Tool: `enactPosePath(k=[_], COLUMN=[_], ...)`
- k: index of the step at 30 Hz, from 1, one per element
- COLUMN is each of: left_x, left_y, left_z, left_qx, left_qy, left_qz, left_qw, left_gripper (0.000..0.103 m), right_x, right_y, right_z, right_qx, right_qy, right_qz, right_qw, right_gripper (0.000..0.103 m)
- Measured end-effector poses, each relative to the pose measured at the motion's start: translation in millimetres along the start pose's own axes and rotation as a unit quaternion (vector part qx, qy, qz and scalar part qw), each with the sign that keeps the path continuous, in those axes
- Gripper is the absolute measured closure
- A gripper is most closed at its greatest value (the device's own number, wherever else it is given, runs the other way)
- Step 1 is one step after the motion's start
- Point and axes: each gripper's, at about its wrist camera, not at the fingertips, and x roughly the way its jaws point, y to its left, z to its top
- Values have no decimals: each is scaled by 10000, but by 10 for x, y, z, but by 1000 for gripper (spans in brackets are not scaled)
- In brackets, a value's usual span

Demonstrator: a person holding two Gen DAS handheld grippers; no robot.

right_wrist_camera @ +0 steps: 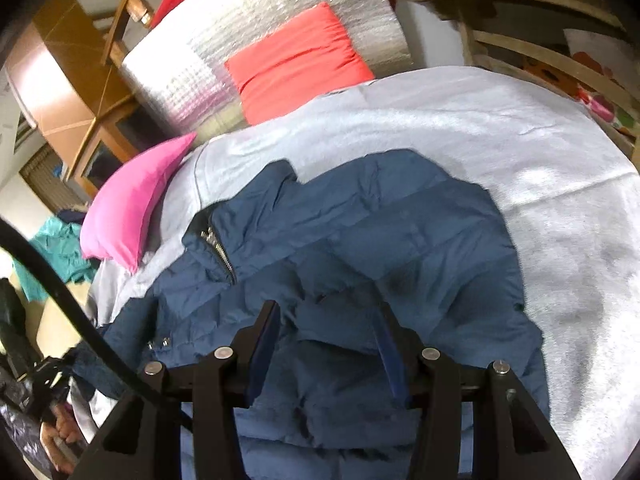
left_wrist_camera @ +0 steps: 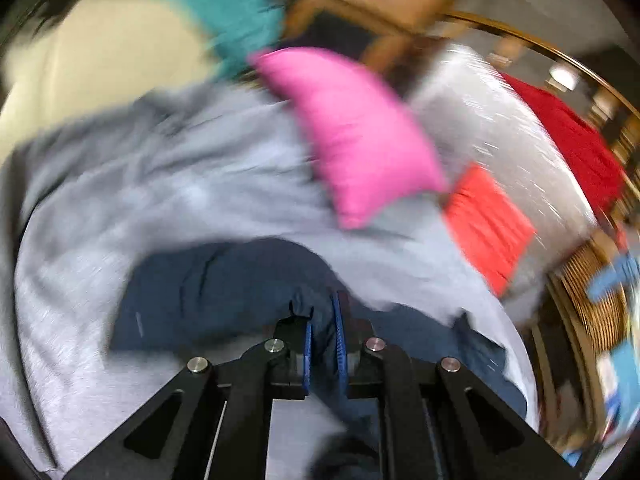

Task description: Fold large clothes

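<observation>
Closest to the lens in my left wrist view is my left gripper (left_wrist_camera: 323,330), and its two blue pads are squeezed nearly together with a pinch of the navy puffer jacket (left_wrist_camera: 224,280) bunched between them. That view is smeared, so I can't tell which part of the jacket I've got, just that it's an edge or a fold.

The jacket itself lies crumpled on the grey blanket (right_wrist_camera: 520,152) covering the bed, collar and zipper (right_wrist_camera: 218,250) toward the left, far side in the right wrist view. My guess is it handles light but bulky: soft quilted fill, slick shell, the kind that slides off itself and puffs back up when you crease it. Nothing fragile except maybe the zipper teeth snagging. I'd grab it at seams, hem or shoulders, where the fabric is doubled and doesn't slip, rather than mid-panel.

My right gripper (right_wrist_camera: 326,344) is about half open, fingers straddling a hump of jacket right beneath it. The cloth sits between the jaws, but I can't see the pads actually pressing it, so I'd call it hovering, not holding.

Around it, a pink pillow (right_wrist_camera: 132,216) sits at the blanket's left edge and a red cushion (right_wrist_camera: 296,64) lies further back.
</observation>
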Motion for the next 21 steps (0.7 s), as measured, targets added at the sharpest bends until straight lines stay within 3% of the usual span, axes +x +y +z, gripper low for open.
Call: enactPosePath(k=[2,5,9,11,15,18,19,21], left_x=[-90,-201,-167,-83,295,577,586,514], left_y=[-366,-1012,-1702,-1948,-2353,-2445,-2419,-2354], left_z=[-82,-331,-775,-1001,-1561,-1917,-1967,-1967], left_qx=[471,1227,1986,2234,2663,2843,2883,2958], left_qy=[-123,-178,191,471,1562,2902,3087,3155], left_qz=[-303,-1087,-1807,-1994,-2027,-1944,-1939,-1940], left_qw=[9984,9863,9631,9530,9293,8928,8854,8805], left_gripper=[93,93,94,94,90,74,73,72], right_x=[-44,-94,-142,-153,-175,-193,-201,-208], right_y=[-64,-182,-325,-406,-524,-610,-626,-665], right_z=[22,59,91,112,144,190,197,216], right_qx=[147,414,679,843,1069,1159,1181,1238], right_qy=[-70,-135,-188,-197,-232,-267,-273,-264], right_qz=[17,62,85,126,146,146,142,169], right_qw=[9999,9990,9975,9962,9939,9928,9925,9918], right_gripper=[51,51,51,51,51,51,51,49])
